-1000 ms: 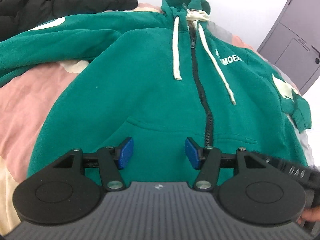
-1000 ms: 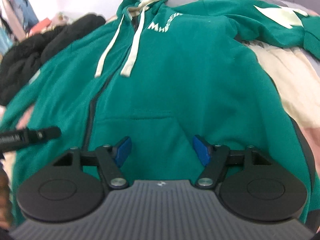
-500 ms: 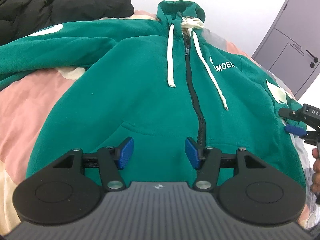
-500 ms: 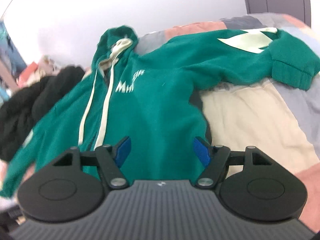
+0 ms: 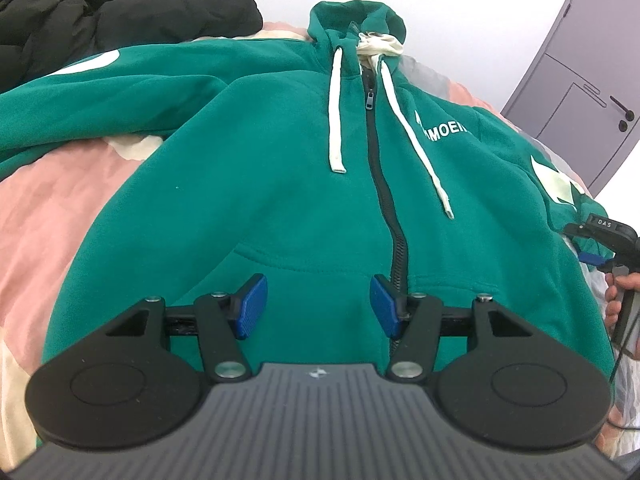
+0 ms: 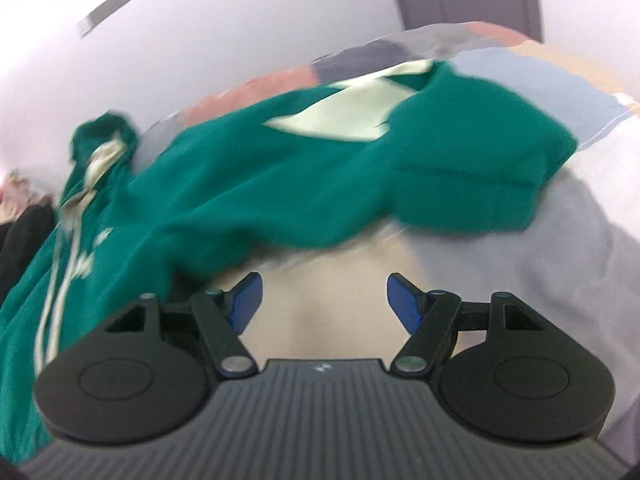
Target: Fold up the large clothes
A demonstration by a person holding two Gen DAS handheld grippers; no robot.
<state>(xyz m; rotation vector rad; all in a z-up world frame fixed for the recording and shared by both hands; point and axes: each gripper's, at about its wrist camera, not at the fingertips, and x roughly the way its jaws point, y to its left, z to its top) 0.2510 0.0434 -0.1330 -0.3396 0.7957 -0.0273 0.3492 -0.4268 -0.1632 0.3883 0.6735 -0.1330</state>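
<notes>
A green zip hoodie (image 5: 288, 200) with white drawstrings lies face up and spread out on a bed. My left gripper (image 5: 318, 306) is open and empty, hovering over the hoodie's lower front near the pocket and zipper. My right gripper (image 6: 324, 302) is open and empty, over the bedding just below the hoodie's right sleeve (image 6: 400, 176), whose cuff (image 6: 472, 204) lies ahead to the right. The right gripper also shows in the left wrist view (image 5: 596, 240) at the sleeve's end. The right wrist view is blurred.
A black puffer jacket (image 5: 100, 24) lies at the bed's far left. The patchwork bedding (image 5: 48, 208) is pink, cream and grey. A grey door (image 5: 588, 92) stands at the far right, and a white wall lies behind the bed.
My right gripper has swung right from over the hoodie's body to the right sleeve and cuff. My left gripper has stayed over the lower front, both open.
</notes>
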